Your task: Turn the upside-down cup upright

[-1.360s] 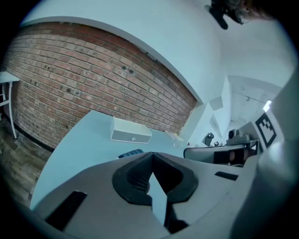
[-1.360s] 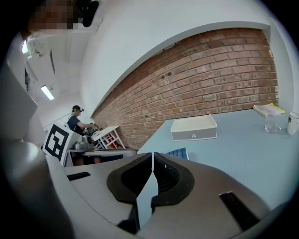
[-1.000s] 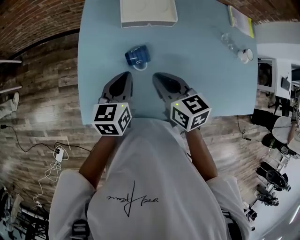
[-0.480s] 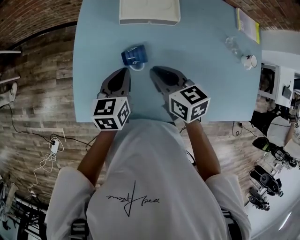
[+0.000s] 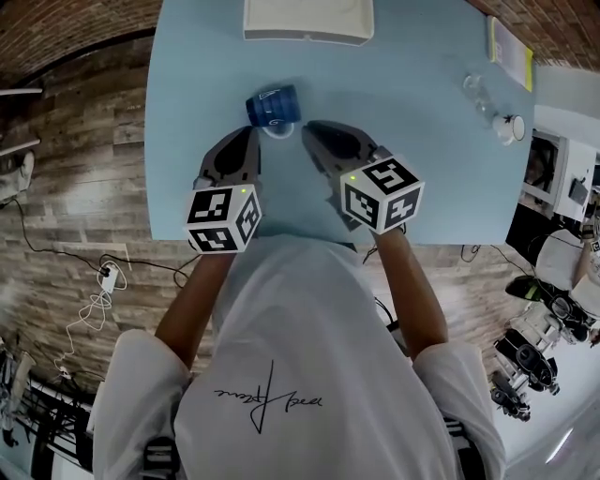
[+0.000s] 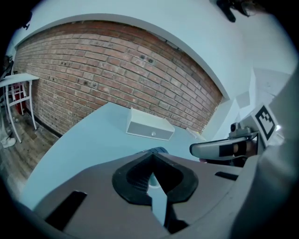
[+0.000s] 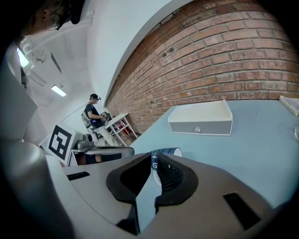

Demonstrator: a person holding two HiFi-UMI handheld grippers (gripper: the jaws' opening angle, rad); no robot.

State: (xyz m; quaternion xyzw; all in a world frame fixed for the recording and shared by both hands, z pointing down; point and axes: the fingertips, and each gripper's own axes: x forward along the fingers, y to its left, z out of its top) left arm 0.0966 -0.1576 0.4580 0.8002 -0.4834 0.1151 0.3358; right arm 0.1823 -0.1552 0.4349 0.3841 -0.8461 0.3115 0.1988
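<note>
A blue cup (image 5: 273, 105) with a white rim rests on the light blue table (image 5: 412, 159), a short way in front of both grippers. Whether it stands mouth-down or lies tilted I cannot tell. My left gripper (image 5: 252, 132) points at the cup's near left side, jaws shut and empty. My right gripper (image 5: 312, 127) sits just right of the cup, jaws also together with nothing held. In the left gripper view the cup (image 6: 155, 151) peeks over the gripper (image 6: 150, 159). The right gripper view shows the cup (image 7: 164, 153) just beyond the gripper (image 7: 154, 162).
A white drawer box (image 5: 307, 21) stands at the table's far edge. A clear glass item (image 5: 478, 90), a small white cup (image 5: 511, 127) and a yellowish booklet (image 5: 511, 42) lie far right. A person (image 7: 93, 116) stands in the background. Wooden floor surrounds the table.
Both grippers have moved forward over the table toward the blue cup, so their tips now lie close to it. The cup has stayed in place.
</note>
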